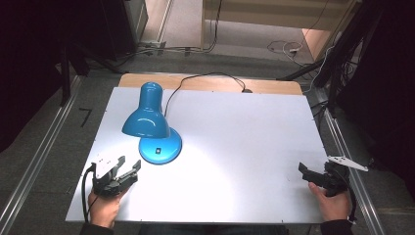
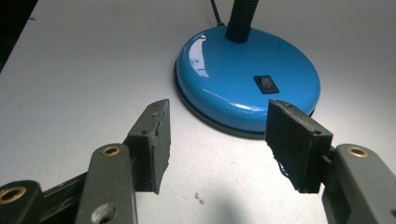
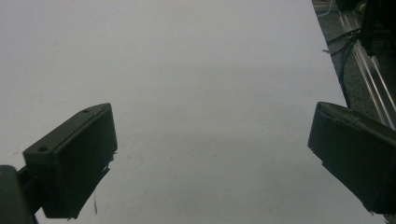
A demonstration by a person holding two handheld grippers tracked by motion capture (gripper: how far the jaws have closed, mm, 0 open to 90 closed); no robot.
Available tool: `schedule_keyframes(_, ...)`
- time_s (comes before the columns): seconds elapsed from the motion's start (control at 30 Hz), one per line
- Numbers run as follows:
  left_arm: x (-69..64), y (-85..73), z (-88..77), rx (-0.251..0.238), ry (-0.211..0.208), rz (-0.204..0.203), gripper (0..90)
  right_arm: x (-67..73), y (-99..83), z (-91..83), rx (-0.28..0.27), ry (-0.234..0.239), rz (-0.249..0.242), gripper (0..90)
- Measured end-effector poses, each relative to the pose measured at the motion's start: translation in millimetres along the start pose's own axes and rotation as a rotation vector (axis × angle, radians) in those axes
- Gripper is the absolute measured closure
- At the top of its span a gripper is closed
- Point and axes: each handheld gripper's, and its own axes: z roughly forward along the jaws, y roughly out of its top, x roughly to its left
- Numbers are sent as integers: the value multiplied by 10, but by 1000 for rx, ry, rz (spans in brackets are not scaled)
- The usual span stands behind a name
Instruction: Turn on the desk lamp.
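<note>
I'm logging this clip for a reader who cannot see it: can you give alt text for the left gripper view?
The left gripper is open just short of a blue lamp base on a white table, touching nothing. A black rocker switch sits on top of the base, and the lamp's black flexible neck rises from its far side.

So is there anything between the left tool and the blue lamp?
No, just bare white table between the left tool and the blue lamp, seen in the left gripper view.
</note>
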Motion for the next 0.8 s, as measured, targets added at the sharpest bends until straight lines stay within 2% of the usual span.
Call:
schedule_keyframes(0.6,59,-15,-69,-5,5,-17,411,-4,-6,3,7,4,-1,0)
schedule_keyframes(0.8,77,-23,-103,-9,20,-14,410,-7,-7,6,7,2,-1,0)
